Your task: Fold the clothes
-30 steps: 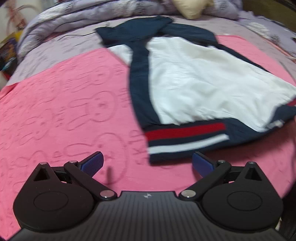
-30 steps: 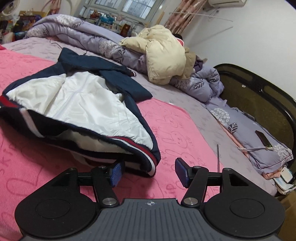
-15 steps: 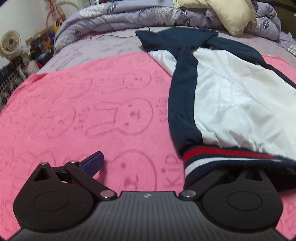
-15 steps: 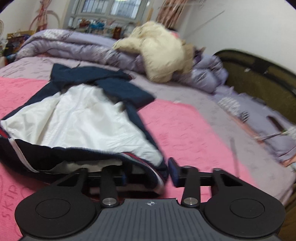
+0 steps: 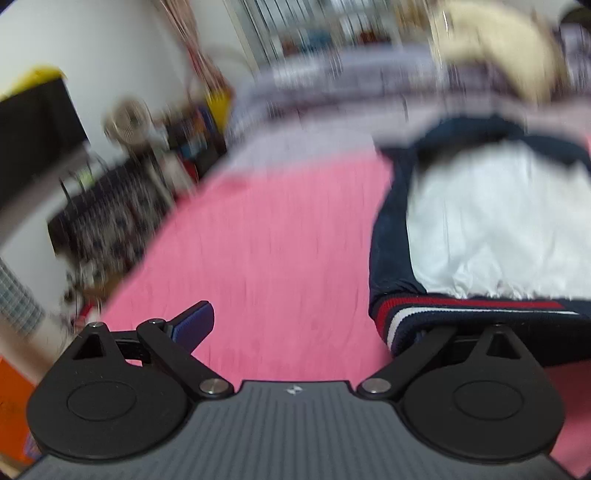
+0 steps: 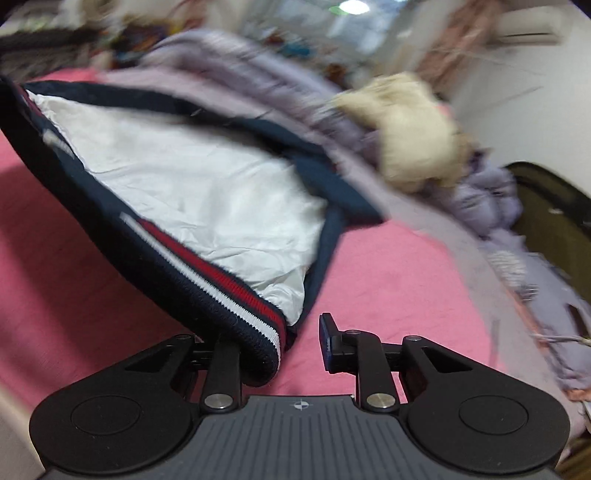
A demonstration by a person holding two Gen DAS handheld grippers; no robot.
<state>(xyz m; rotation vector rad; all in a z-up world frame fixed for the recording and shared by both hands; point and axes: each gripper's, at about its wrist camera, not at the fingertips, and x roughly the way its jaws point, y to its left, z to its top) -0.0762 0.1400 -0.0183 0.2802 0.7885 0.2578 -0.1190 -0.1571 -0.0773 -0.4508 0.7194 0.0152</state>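
fan [image 5: 127, 120] only in left view

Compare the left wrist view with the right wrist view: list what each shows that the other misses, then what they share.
Only the left wrist view shows the standing fan and dark clutter beside the bed. Only the right wrist view shows the dark headboard and the air conditioner. Both show the navy jacket with its white lining and striped hem draped over one finger of each open gripper, the left gripper and right gripper, on the pink blanket, plus the cream coat.
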